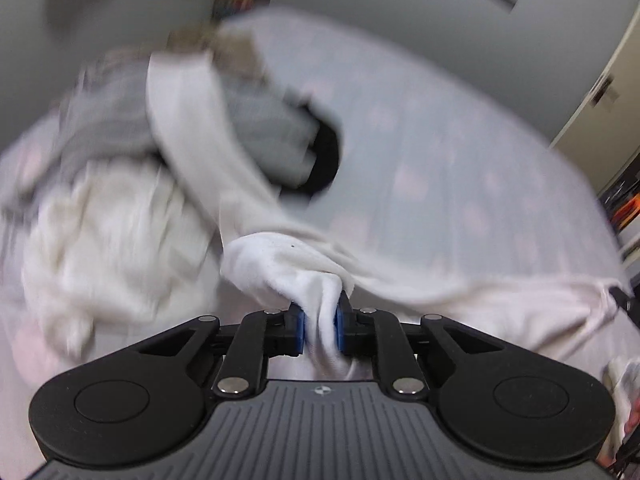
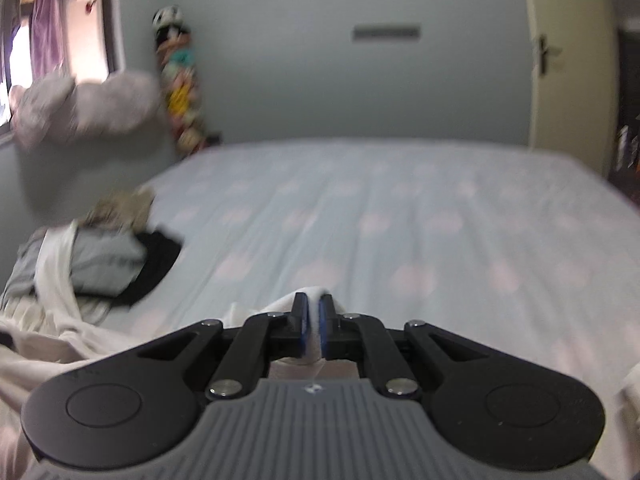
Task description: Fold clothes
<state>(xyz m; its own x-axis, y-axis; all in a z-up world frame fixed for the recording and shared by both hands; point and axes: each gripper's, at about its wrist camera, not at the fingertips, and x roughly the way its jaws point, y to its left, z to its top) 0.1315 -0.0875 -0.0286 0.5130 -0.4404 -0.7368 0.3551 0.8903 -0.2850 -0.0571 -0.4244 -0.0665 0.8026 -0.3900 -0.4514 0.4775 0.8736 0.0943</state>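
the white garment (image 1: 280, 264) is pinched at two places: in the left wrist view a bunched fold of it sits low in the middle of the frame, squeezed between the blue pads (image 1: 299, 328) of the left gripper (image 1: 320, 326), whose jaws are clamped on the cloth. from that bunch a long white strip of the same garment runs up and to the left, across the upper left of the frame, over the pile of clothes (image 1: 120, 184), and its cloth spreads out to the lower right over the bed sheet (image 1: 460, 160). in the right wrist view another fold of the white garment (image 2: 288, 302) peeks up just above the centre bottom, nipped between the nearly closed jaws of the right gripper (image 2: 314, 330), clamped on the fabric, with more of it trailing to the lower left edge. the pile of clothes (image 2: 100, 256) lies at the left middle of that frame on the sheet: a grey folded piece, a black piece under it, and something brownish behind; much of it is blurred. the pale blue bed sheet (image 2: 400, 208) with faint pink spots fills the middle. behind it stands a grey wall (image 2: 320, 92), a cream door (image 2: 568, 60) at the upper right, a hanging row of colourful soft toys (image 2: 180, 76) at the upper left, and a window with a purple curtain (image 2: 48, 36) in the far upper left corner.
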